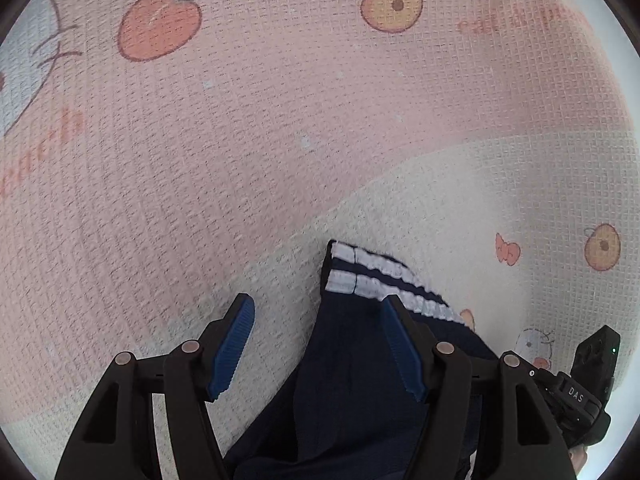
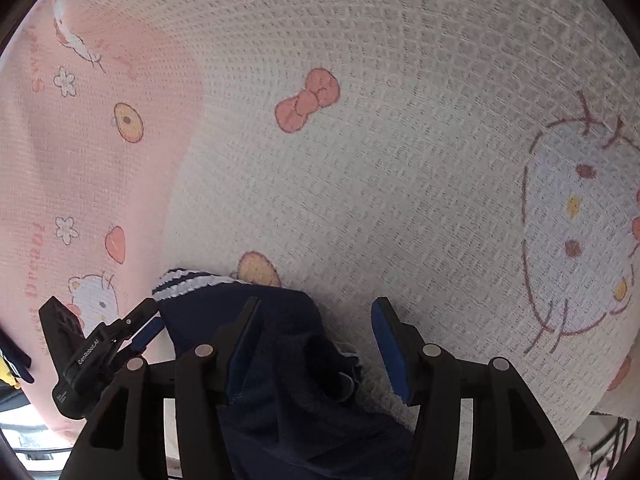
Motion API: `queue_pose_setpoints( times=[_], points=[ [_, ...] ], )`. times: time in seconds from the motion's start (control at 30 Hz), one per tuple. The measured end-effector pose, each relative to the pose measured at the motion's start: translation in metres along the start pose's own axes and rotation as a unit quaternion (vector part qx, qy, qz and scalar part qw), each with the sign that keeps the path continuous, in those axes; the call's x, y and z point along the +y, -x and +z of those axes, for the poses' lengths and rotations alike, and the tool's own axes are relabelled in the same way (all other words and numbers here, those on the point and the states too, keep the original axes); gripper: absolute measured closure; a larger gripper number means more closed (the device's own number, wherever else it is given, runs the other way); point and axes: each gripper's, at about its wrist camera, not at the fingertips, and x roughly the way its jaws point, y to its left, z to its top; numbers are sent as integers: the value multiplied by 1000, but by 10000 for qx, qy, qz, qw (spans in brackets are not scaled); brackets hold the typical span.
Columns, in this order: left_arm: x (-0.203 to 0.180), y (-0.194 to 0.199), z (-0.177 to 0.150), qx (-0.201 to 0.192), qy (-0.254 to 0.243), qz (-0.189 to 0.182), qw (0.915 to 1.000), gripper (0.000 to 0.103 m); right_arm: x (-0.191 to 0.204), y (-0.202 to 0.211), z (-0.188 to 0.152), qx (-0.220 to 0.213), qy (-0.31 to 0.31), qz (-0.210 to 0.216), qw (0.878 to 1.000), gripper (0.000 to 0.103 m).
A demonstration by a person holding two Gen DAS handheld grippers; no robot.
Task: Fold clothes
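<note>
A navy garment (image 1: 352,380) with two white stripes on its ribbed cuff (image 1: 372,276) lies bunched on a pink and white waffle blanket (image 1: 280,120). My left gripper (image 1: 318,304) hangs over it with its jaws wide apart. The cloth lies between the blue pads (image 1: 234,344), and neither pad presses on it. In the right wrist view the same garment (image 2: 288,360) runs under my right gripper (image 2: 317,304), whose jaws also stand apart, and the striped cuff (image 2: 188,282) lies at the left. The left gripper (image 2: 134,328) shows there beside the cuff.
The blanket carries printed cartoon cats (image 2: 576,232), apples (image 1: 160,26) and bows (image 2: 308,100). Its edge drops off at the lower left (image 2: 52,420) of the right wrist view. The right gripper's black housing (image 1: 588,376) sits at the left wrist view's lower right.
</note>
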Motion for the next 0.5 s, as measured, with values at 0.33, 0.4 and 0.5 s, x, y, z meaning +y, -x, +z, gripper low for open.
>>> queue_pose_setpoints(
  times=[0.33,0.4,0.5],
  points=[
    [-9,1,-5,-526,130,-349,9979,89,-1,-1,0,-199,-165,296,9992,89],
    [-9,1,-10,-415,129,-594,9973,90,7,3,-1,-352,102,255,9990,89],
    [-7,7,-19,-312,114,-693,9970,91,15,10,-5,-446,406,264,9978,89]
  ],
)
